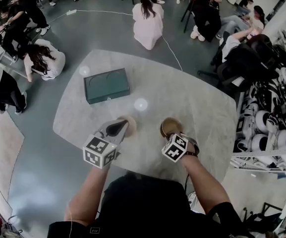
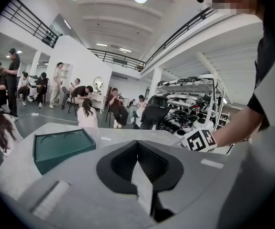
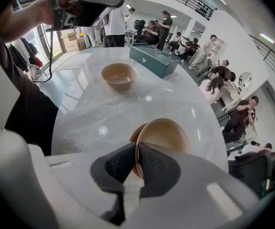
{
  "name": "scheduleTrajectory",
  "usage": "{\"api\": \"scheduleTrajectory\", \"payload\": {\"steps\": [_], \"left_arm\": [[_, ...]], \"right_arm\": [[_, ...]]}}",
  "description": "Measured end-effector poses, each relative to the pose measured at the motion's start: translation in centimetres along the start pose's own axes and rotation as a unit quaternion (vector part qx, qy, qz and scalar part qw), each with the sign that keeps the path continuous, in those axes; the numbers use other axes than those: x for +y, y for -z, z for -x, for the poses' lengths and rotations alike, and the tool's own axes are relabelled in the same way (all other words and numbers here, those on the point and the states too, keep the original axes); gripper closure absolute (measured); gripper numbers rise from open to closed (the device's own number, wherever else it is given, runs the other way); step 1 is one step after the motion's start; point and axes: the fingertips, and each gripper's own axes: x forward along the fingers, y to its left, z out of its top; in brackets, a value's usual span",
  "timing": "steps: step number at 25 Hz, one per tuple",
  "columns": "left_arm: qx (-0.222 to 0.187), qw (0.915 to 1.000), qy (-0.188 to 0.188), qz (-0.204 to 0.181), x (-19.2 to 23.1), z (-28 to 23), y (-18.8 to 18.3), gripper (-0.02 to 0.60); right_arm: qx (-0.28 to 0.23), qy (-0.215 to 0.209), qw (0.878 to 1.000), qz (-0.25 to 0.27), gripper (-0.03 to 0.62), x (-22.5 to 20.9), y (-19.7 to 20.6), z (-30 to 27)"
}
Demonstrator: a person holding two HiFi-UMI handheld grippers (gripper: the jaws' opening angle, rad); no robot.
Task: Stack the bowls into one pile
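Right gripper [image 3: 137, 149]: jaws clamped on the rim of a tan bowl [image 3: 168, 132], one pad inside the wall, one outside. A rim pinch is the only grip a narrow two-jaw tool gets on a wide bowl. The bowl hangs tilted from that edge with its opening turned away from the gripper. The gripper points steeply down over the near part of the marble table [image 1: 197, 108]. Cannot tell if the bowl's base touches the top.

Left gripper [image 2: 137, 144]: jaws fully together, nothing between them. It is held nearly level above the table, not reaching for anything. Likely parked, or ready to steady the target bowl.

Second bowl [image 3: 119, 76]: same tan colour, upright on the table, opening up, free of both grippers. In the head view the left gripper overlaps it, but the right gripper view shows that gripper raised well clear of it. The two bowls sit near each other and are not nested, so no pile yet. Judgement: the held bowl needs carrying across, levelling, and lowering into the standing one. The tilt could make it catch the other rim.

Further out is a dark green case [image 1: 106, 85], lid closed, flat on the table and apart from both bowls. It plays no part in the stack.

Beyond the table, people [image 1: 147, 19] sit or crouch on the grey floor.
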Motion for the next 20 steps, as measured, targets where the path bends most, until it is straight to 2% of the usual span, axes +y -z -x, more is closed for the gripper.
{"api": "scheduleTrajectory", "payload": {"steps": [3,5,17,20], "left_arm": [[0.001,1.0000,0.003,-0.002,0.0,0.1,-0.1,0.571],[0.002,1.0000,0.006,-0.004,0.0,0.2,-0.2,0.571],[0.005,0.9996,0.024,-0.016,-0.3,0.3,-0.7,0.571],[0.002,0.9995,0.027,-0.017,-0.2,0.7,-0.9,0.571]], "right_arm": [[-0.005,0.001,1.000,-0.009,0.569,0.0,-0.4,0.2],[-0.008,0.000,1.000,-0.016,0.533,0.1,-0.6,0.2],[-0.018,0.010,0.999,-0.048,0.515,0.0,-0.7,1.0],[-0.020,0.015,0.998,-0.052,0.493,0.1,-1.0,1.5]]}}
